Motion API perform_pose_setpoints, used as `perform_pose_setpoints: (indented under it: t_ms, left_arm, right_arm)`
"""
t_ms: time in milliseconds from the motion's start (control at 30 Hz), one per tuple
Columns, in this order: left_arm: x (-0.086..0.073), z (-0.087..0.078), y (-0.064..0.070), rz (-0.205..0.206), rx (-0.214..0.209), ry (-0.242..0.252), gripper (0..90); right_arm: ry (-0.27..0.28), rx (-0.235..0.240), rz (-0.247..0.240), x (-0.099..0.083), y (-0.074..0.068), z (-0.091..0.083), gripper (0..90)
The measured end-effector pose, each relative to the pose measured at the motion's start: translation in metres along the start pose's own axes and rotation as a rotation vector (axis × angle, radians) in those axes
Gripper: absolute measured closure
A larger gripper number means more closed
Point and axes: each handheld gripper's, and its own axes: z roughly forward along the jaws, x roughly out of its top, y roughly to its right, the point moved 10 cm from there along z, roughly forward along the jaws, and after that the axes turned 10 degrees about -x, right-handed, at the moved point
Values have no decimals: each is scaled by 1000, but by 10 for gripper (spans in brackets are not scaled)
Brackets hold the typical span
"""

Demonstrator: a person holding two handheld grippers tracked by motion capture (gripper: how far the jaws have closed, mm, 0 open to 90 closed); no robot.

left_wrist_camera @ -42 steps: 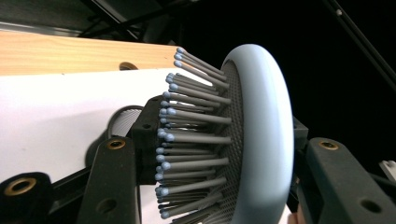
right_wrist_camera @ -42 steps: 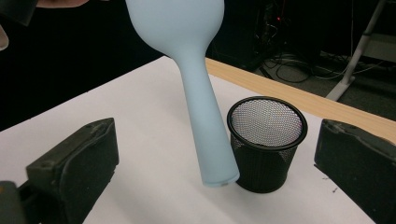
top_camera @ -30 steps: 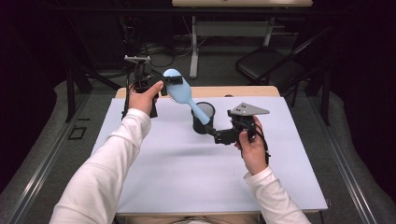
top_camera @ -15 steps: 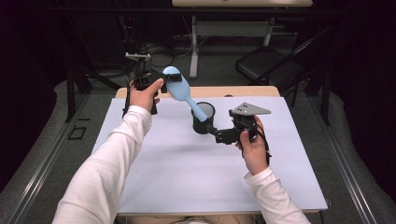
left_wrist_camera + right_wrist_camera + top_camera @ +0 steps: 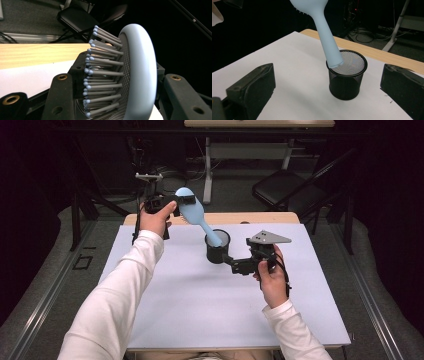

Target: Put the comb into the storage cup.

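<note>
From above, the left gripper is clamping the head of a pale blue hairbrush whose handle is dipping into a black mesh cup on the white table, while the right gripper view is showing the right gripper spread wide just before that cup.

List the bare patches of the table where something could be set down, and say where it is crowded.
Free: the white sheet between the two forearms, and its left part beside the left sleeve. Crowded: the far middle, where the black mesh cup, the blue hairbrush in the left gripper and the open right gripper meet.
</note>
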Motion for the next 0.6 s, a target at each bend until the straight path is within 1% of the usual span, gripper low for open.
perform_pose_setpoints:
  t_ms: [67,200,367,600]
  left_arm:
    - [1,1,1,3,-2,1,493]
    - [2,2,2,23,14,-2,493]
    - [6,4,2,27,15,15,494]
    - [6,7,0,34,29,13,493]
  right_arm:
    - [2,3,-1,0,0,0,0]
    - [2,3,2,1,0,0,0]
    - [4,4,3,1,1,0,0]
    - [8,5,10,2,2,-1,1]
